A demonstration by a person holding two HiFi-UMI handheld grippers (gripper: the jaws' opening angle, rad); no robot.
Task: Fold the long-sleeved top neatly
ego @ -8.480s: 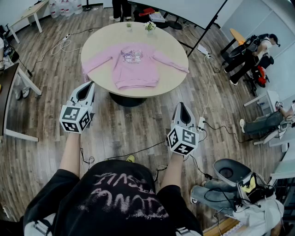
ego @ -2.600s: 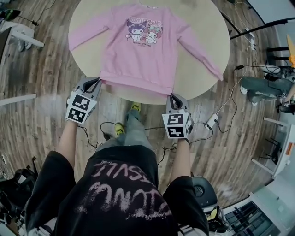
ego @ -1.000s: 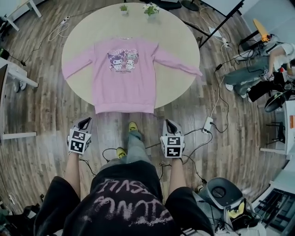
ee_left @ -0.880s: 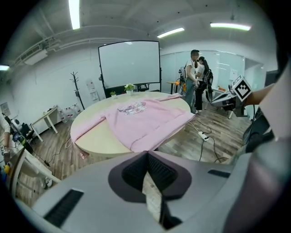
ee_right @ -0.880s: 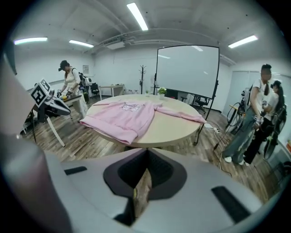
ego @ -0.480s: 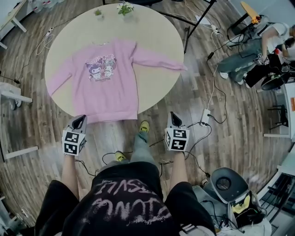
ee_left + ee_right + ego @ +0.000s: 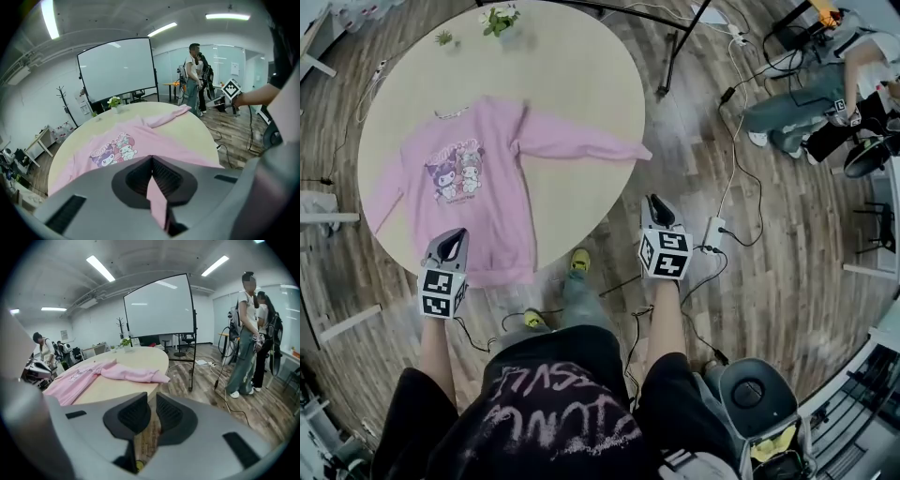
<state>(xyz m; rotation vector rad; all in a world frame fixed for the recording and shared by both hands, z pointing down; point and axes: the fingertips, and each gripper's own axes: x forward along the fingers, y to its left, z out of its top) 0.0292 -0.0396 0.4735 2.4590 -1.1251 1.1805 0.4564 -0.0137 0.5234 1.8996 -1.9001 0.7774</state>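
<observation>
Left tongs (image 7: 455, 240) (image 7: 151, 160): tips together, nothing seen clamped. They were held over the near hem of the pink long-sleeved sweatshirt, at the near-left rim of the round tabletop (image 7: 581, 84). Pink cloth showed through the slit below the tips; contact with it could not be told.

Right tongs (image 7: 654, 202) (image 7: 151, 401): a little apart, having just been opening, nothing between them. They were held off the tabletop to its right, over the wooden floor (image 7: 750, 309), well apart from the sweatshirt.

Pink long-sleeved sweatshirt (image 7: 483, 192) (image 7: 140, 138) (image 7: 79, 376): lay flat on the left part of the tabletop with the cartoon print up. The collar was toward the far side and the hem at the near rim. One sleeve stretched right with its cuff at the right rim; the other ran toward the left rim.

Potted plants (image 7: 500, 19): two, small, upright at the far rim.

Power strip (image 7: 712, 234): on the floor, just right of the right tongs.

White screen (image 7: 117, 68): stood on its frame beyond the tabletop.

Two people (image 7: 251, 329): stood on the floor at far right.
</observation>
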